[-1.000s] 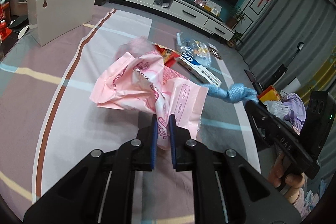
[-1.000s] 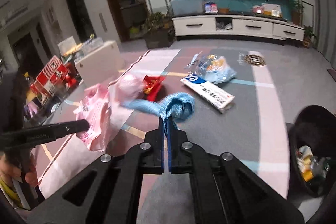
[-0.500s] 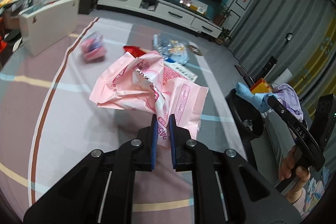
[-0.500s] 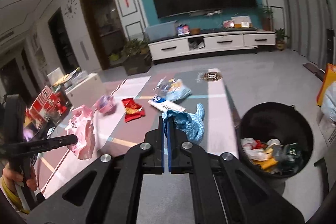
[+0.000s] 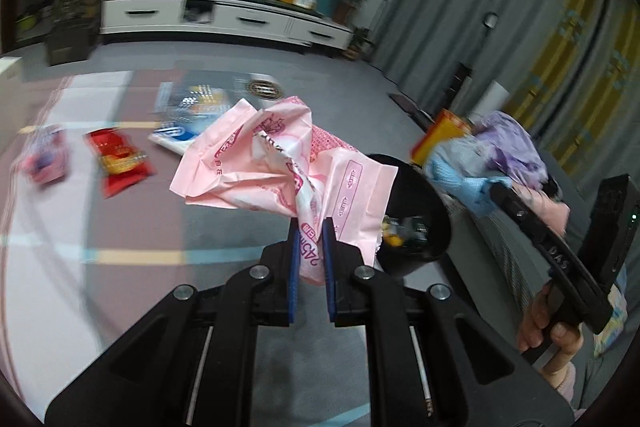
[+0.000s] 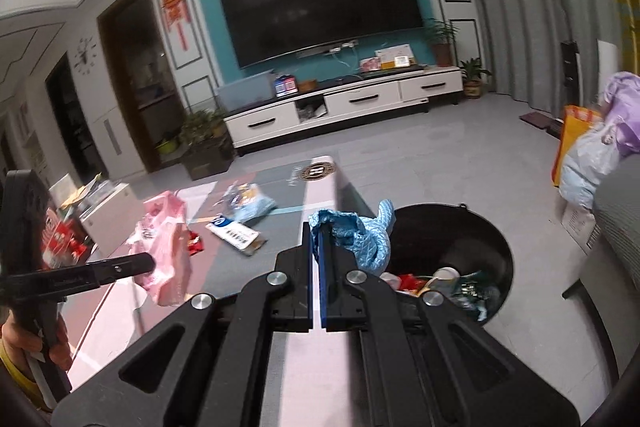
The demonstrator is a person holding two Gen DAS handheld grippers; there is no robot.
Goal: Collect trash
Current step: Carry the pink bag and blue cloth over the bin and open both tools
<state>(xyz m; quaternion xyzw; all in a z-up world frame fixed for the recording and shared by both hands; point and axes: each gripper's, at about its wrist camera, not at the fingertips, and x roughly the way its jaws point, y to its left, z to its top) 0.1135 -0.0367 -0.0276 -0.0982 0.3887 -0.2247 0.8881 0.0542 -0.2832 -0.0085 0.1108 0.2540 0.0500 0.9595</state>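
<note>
The left gripper (image 5: 311, 227) has its fingers clenched on a crumpled pink bag (image 5: 280, 167) held above the rug. The right gripper (image 6: 319, 231) pinches a blue cloth (image 6: 360, 235) just beside the black bin (image 6: 480, 227).

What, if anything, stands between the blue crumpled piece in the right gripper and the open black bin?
Nothing visible. The blue crumpled piece, clamped in the right gripper, hangs right at the near rim of the black bin, whose mouth is uncovered with trash already inside.
</note>
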